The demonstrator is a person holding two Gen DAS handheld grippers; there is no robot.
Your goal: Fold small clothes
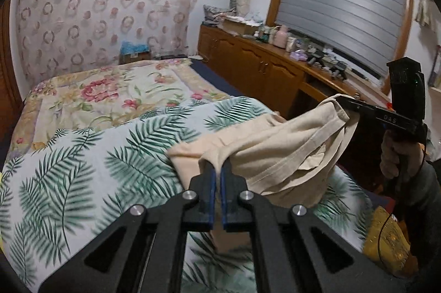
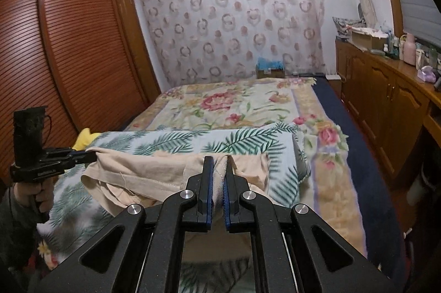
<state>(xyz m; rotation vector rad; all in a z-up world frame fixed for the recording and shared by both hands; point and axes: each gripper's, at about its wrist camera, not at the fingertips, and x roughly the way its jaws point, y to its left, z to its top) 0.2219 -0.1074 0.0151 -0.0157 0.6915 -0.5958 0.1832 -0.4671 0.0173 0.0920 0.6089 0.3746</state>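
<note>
The left claw [image 1: 219, 168] is clenched on one end of a small beige garment [image 1: 275, 152], its blue-lined fingers [image 1: 210, 182] pinching a fold of the fabric. The right claw [image 2: 217, 163] is likewise clenched on the other end of the same garment, a strip of cloth caught between its pads. The garment hangs slack between the two claws, its hems and a loose strap sagging, part of it lying on the palm-leaf sheet [image 1: 96, 155] near the bed's right edge. That sheet covers the near end of the bed; a floral blanket [image 2: 234, 102] covers the far end. In each view a person's hand [image 1: 399, 155] grips the handle of the other tool. A wooden cabinet [image 1: 261, 66] runs along the bed's right side.
</note>
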